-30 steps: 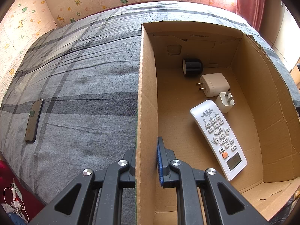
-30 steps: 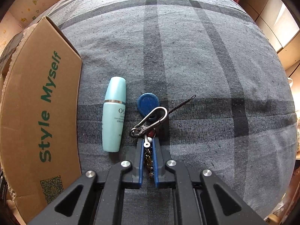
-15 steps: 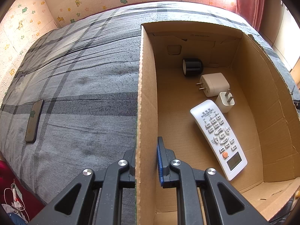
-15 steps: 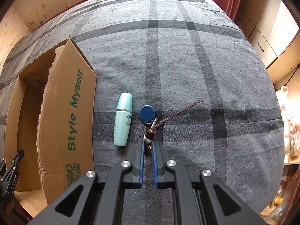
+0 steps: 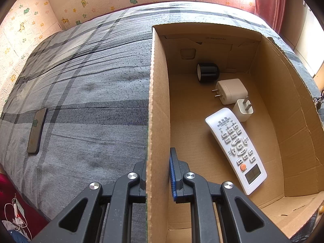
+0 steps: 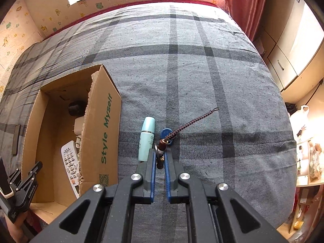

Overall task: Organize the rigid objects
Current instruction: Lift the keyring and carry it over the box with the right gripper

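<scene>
My right gripper (image 6: 160,158) pinched tight on metal key bunch with brown braided cord (image 6: 162,148), up above grey checked bed cover (image 6: 202,81). Blue round tag (image 6: 166,134) and cord hang loose; go slow so nothing swings. Carry left, over tall wall of brown cardboard box (image 6: 105,129). My left gripper (image 5: 158,174) clamps box wall (image 5: 158,101), keeps box steady. Drop keys on bare floor by white remote (image 5: 236,147). Pale green bottle (image 6: 146,138) waits on bed.

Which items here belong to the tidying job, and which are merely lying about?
Job:
- brown cardboard box, wall clamped by left gripper
- keychain with braided cord, held in right gripper
- mint-green plastic bottle on the bed
- white remote control, two white plug adapters, black cylinder inside the box

Lying about:
- dark phone
- red curtain
</scene>
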`<state>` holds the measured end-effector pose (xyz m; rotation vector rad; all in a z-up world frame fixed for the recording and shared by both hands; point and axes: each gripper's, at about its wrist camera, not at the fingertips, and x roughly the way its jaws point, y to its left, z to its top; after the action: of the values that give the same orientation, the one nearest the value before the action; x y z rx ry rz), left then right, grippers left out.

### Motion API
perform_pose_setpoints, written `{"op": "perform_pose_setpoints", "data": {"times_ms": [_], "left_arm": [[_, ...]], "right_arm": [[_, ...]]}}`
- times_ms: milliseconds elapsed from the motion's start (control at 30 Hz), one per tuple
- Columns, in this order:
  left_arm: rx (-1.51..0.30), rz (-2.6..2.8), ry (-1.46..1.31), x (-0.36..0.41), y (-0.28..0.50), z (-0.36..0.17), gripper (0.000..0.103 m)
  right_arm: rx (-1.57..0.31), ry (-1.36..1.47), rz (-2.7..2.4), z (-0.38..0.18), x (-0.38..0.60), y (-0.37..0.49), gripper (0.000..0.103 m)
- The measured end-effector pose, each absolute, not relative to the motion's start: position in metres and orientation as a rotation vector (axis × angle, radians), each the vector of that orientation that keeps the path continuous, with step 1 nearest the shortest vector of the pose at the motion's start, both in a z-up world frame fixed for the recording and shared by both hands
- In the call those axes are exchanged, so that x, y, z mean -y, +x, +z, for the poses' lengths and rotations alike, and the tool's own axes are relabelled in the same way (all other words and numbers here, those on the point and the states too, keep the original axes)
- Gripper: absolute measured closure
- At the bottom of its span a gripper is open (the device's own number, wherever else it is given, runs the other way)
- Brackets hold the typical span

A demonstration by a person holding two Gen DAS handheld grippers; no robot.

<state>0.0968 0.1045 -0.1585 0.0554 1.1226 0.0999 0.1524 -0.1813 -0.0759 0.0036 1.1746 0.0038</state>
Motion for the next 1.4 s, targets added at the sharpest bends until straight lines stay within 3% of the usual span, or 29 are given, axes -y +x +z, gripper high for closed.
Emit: {"op": "perform_pose_setpoints", "data": {"times_ms": [900, 1400], "left_arm": [[-1.123, 0.1, 0.056, -0.104, 0.097, -0.159, 0.088], [-1.124, 0.095, 0.053, -0.105, 0.097, -0.159, 0.088]], "right_arm": [[-1.029, -0.121, 0.216, 0.007, 0.093, 0.137, 0.097], [-1.111, -0.189, 0.298, -0.036, 0.04, 0.143, 0.097]]}}
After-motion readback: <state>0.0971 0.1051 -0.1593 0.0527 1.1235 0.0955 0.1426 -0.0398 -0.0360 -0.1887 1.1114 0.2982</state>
